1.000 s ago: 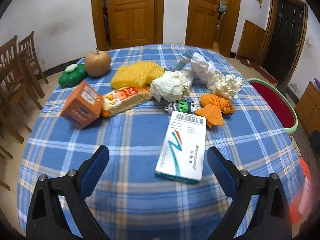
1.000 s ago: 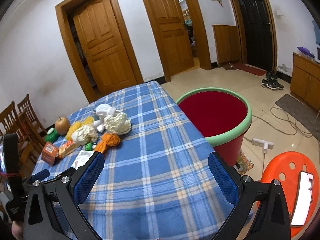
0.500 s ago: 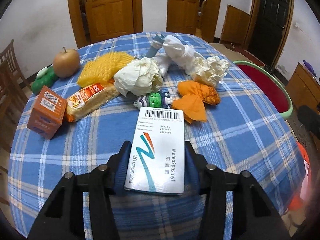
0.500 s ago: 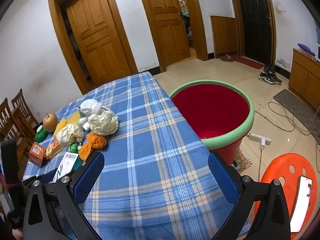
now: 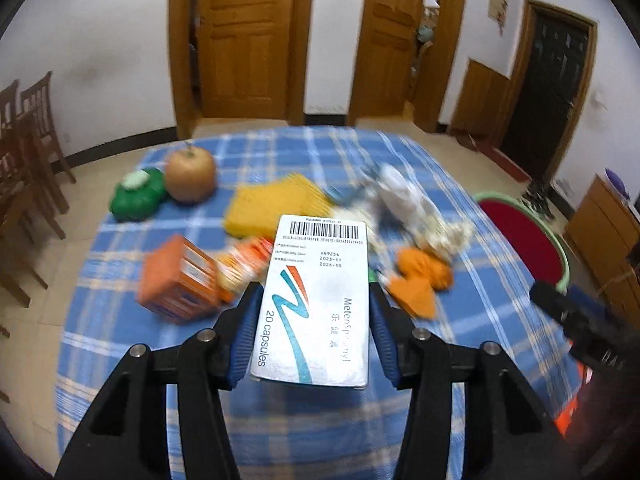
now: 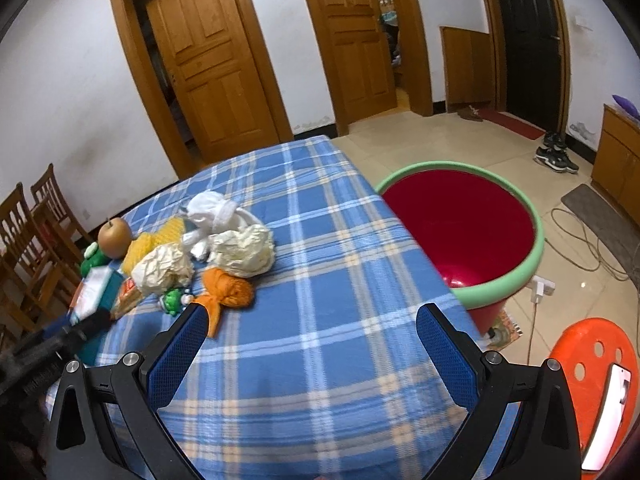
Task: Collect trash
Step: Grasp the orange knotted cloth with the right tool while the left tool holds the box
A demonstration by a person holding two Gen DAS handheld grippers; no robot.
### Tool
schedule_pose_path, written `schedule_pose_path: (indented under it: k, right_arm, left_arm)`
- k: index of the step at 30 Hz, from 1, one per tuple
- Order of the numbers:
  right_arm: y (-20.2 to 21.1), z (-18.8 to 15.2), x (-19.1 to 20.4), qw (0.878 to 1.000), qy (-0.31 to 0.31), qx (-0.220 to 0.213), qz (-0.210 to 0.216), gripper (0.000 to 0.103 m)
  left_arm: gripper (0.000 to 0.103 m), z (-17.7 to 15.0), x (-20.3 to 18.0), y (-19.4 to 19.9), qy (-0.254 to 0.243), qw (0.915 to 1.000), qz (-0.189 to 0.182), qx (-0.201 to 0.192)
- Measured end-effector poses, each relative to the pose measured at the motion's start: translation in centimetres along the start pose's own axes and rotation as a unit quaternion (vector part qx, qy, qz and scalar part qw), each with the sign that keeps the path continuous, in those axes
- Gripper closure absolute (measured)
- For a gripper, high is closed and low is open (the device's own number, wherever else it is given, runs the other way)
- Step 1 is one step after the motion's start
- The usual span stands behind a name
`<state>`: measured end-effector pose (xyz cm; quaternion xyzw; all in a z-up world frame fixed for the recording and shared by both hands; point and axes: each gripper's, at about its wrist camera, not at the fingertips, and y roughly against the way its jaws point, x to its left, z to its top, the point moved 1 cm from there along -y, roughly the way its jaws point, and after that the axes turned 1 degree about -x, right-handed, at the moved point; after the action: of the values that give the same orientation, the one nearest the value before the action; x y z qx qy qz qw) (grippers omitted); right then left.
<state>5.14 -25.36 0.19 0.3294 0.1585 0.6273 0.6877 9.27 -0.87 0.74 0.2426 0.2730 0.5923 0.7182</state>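
The white medicine box [image 5: 318, 304] is sitting clamped between the blue pads of the left claw [image 5: 314, 320], one pad pressing on each long side, and it is hanging clear above the table [image 5: 360, 432] with its barcode end pointing away from the camera. In the right wrist view the same box [image 6: 94, 292] is showing at the left edge, just in front of the trash pile.

Beyond the box, the pile is lying on the blue plaid cloth: an orange carton [image 5: 178, 280], a snack packet [image 5: 244, 264], a yellow foam net [image 5: 276, 204], an orange crumpled wrapper [image 5: 420, 276], white crumpled paper [image 6: 244, 250] and a white cloth bundle [image 6: 212, 210]. An apple [image 5: 190, 174] and a green toy [image 5: 138, 196] are resting at the far left, touching each other.

The right claw [image 6: 312, 354] is standing wide open with nothing between its pads, hovering over bare cloth near the table's near edge. The red tub with a green rim [image 6: 536, 256] is standing on the floor just beside the table's right side. An orange stool [image 6: 580, 364] is standing near the tub.
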Motion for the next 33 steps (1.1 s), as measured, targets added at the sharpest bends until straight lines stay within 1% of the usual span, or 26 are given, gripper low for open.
schedule_pose_path:
  k: [5, 7, 9, 13, 16, 18, 20, 25, 28, 31, 32, 33]
  right_arm:
    - [-1.6, 0.4, 2.0, 1.0, 0.002, 0.019, 0.003, 0.0]
    - [-2.4, 0.4, 3.0, 1.0, 0.006, 0.025, -0.001, 0.0]
    - [-3.3, 0.4, 3.9, 0.999, 0.01, 0.032, -0.007, 0.0]
    - [-5.0, 0.2, 5.5, 0.999, 0.005, 0.047, -0.004, 0.0]
    - [-6.3, 0.1, 6.7, 0.999, 0.007, 0.053, -0.01, 0.001]
    - [-6.7, 0.2, 7.5, 0.998, 0.012, 0.051, -0.015, 0.005]
    - [-7.1, 0.4, 8.0, 0.999, 0.01, 0.048, -0.021, 0.011]
    - [-8.4, 0.4, 8.4, 0.998, -0.006, 0.058, -0.031, 0.014]
    - [-9.1, 0.1, 8.7, 0.997, -0.009, 0.063, -0.037, 0.023]
    - [-9.7, -0.2, 8.5, 0.997, -0.013, 0.07, -0.042, 0.027]
    - [-9.9, -0.3, 8.4, 0.996, -0.015, 0.073, -0.044, 0.032]
    - [-9.9, -0.2, 8.4, 0.996, -0.011, 0.068, -0.048, 0.033]
  left_arm:
    - [0.051, 1.5, 3.0, -0.1, 0.018, 0.9994, 0.027, -0.014]
    - [0.051, 1.7, 4.1, -0.3, 0.024, 0.999, 0.032, -0.02]
    - [0.051, 1.9, 5.2, -0.6, 0.032, 0.9985, 0.035, -0.026]
    - [0.051, 2.2, 7.1, -1.4, 0.043, 0.9976, 0.038, -0.039]
    - [0.051, 2.2, 8.2, -2.2, 0.059, 0.9973, 0.024, -0.037]
    - [0.051, 2.2, 8.9, -2.7, 0.07, 0.9969, 0.013, -0.034]
    - [0.051, 2.1, 9.2, -2.9, 0.071, 0.9969, 0.005, -0.034]
    - [0.051, 2.3, 9.2, -3.4, 0.064, 0.9972, -0.012, -0.037]
    - [0.051, 2.3, 9.2, -3.6, 0.066, 0.9969, -0.021, -0.036]
    - [0.051, 2.3, 9.2, -3.7, 0.067, 0.9968, -0.023, -0.037]
    - [0.051, 2.3, 9.2, -3.6, 0.067, 0.9967, -0.024, -0.038]
    - [0.051, 2.2, 9.1, -3.5, 0.067, 0.9967, -0.023, -0.04]
